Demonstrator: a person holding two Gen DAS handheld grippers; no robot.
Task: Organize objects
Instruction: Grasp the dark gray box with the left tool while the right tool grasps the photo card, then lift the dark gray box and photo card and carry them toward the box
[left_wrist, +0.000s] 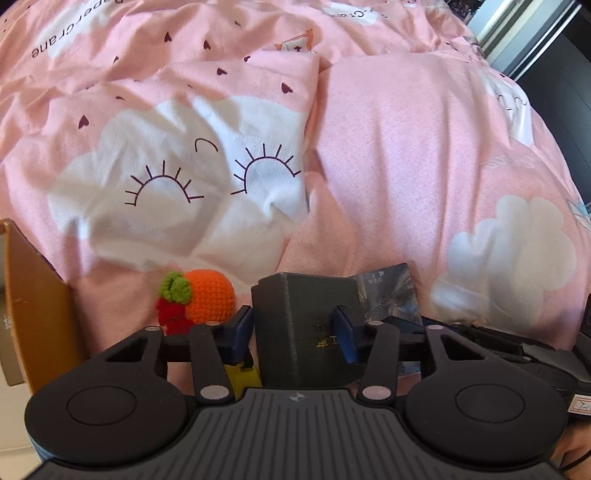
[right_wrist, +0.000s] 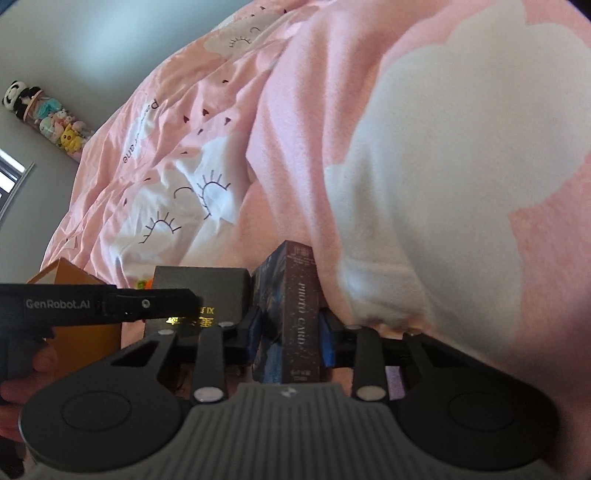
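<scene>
My left gripper (left_wrist: 293, 328) is clamped on the side faces of a dark grey box (left_wrist: 303, 325) standing on the pink duvet (left_wrist: 406, 166), and my right gripper (right_wrist: 290, 332) grips a tall photo-card box (right_wrist: 291, 314) just beside it. Both look like light, stiff card — squeezed hard, the walls would likely dent. I judge low, flat-sided holds safest — the soft bedding gives no firm footing.

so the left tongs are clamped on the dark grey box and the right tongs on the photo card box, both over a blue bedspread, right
Not quite: the bedspread is pink with white clouds, not blue, as both wrist views show. The rest holds: the left tongs grip the dark grey ribbed box with gold lettering, and the right tongs grip the upright dark photo card box.
</scene>
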